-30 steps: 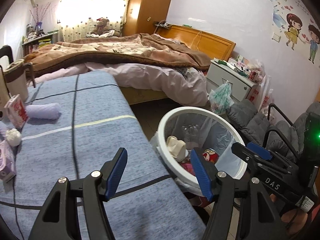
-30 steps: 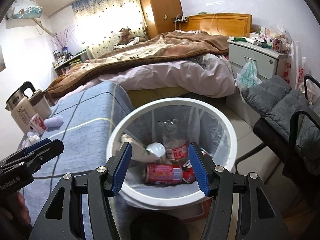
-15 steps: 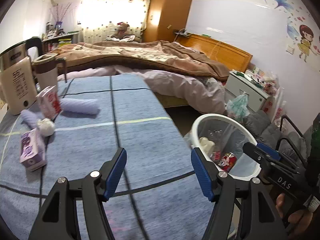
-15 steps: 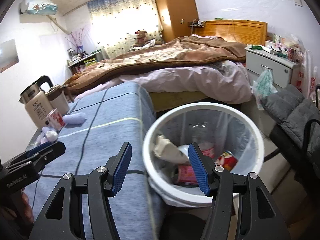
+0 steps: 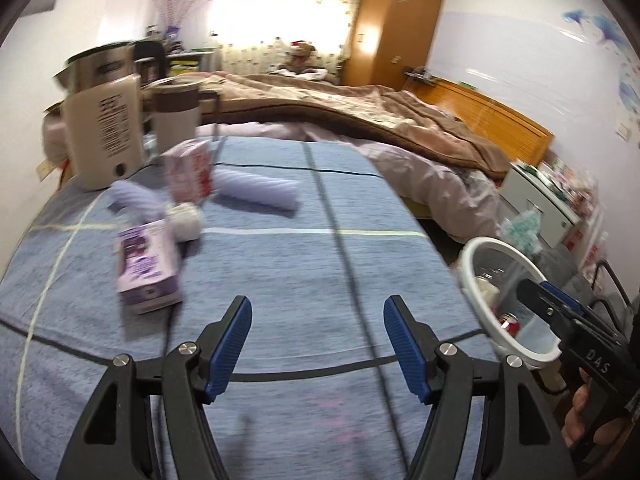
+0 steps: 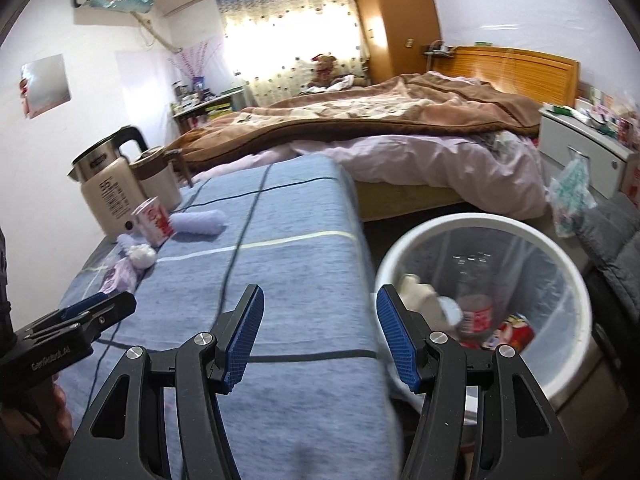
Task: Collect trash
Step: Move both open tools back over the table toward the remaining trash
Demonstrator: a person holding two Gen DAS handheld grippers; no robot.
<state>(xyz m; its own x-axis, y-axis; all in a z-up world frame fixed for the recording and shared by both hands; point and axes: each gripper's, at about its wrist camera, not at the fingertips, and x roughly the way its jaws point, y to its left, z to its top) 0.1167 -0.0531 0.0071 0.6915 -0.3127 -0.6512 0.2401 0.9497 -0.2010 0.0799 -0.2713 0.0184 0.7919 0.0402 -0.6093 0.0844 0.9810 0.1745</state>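
Observation:
My left gripper [image 5: 318, 322] is open and empty above the blue table cloth [image 5: 304, 264]. Ahead of it to the left lie a purple carton [image 5: 146, 266], a crumpled white wad [image 5: 186, 220] and a red-and-white carton [image 5: 190, 170]. My right gripper [image 6: 320, 314] is open and empty over the table's right edge. The white trash bin [image 6: 486, 224] stands on the floor to the right and holds cans, a bottle and paper. The bin also shows in the left wrist view [image 5: 472, 250].
A rolled lilac towel [image 5: 256, 194], a cream kettle [image 5: 104, 136] and a mug [image 5: 176, 114] stand at the table's far left. A bed [image 6: 380, 128] lies beyond the table. A white nightstand [image 6: 588, 148] and a grey chair [image 6: 616, 236] are at the right.
Both grippers have swung left, away from the bin and toward the table. The cartons and the wad have come closer in the left wrist view. Both grippers stay open.

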